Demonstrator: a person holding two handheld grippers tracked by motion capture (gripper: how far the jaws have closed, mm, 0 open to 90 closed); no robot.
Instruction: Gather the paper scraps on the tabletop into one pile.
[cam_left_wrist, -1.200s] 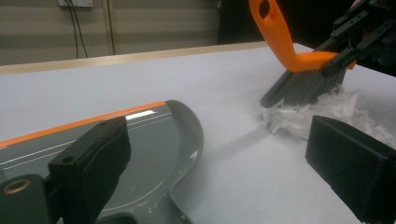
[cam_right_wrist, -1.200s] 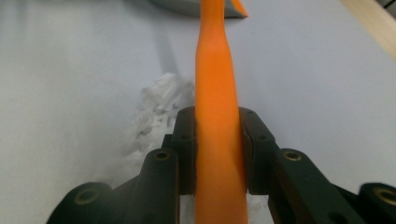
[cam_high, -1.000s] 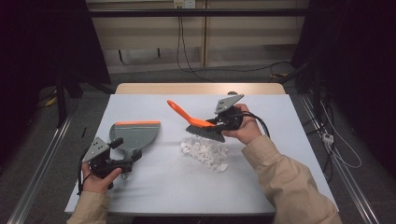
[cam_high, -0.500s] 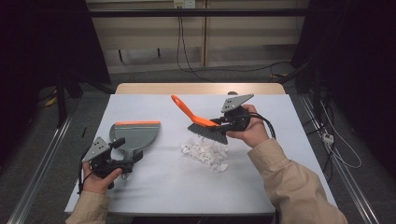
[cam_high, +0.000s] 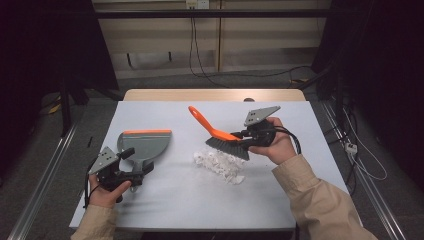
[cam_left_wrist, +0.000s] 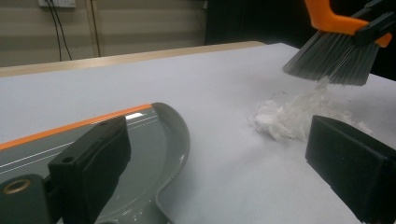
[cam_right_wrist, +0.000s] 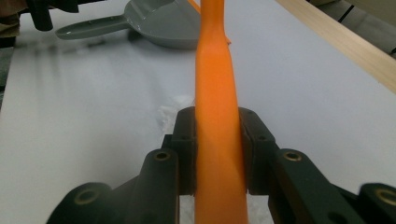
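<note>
High view first, from my remote seat: my left gripper (cam_high: 137, 170) sits at about eight o'clock on the white table (cam_high: 165, 200), by the handle of the grey plastic dustpan with an orange front lip (cam_high: 145, 144). From the left gripper view its jaws stand wide apart with nothing between them, the dustpan (cam_left_wrist: 154, 140) lying flat under the left jaw. Moving toward the centre, a loose heap of white shredded paper scraps (cam_high: 220, 162) lies on the table at roughly five o'clock of the middle, well apart from the dustpan. Just above its three o'clock edge hangs the hand brush with an orange plastic handle and grey bristles (cam_high: 225, 137), bristles pointing down and touching the top of the scraps (cam_left_wrist: 289, 119), handle slanting up toward eleven o'clock. My right gripper (cam_high: 245, 136), at three o'clock, is clamped on that orange handle (cam_right_wrist: 217, 116), both pads pressed against its sides.
</note>
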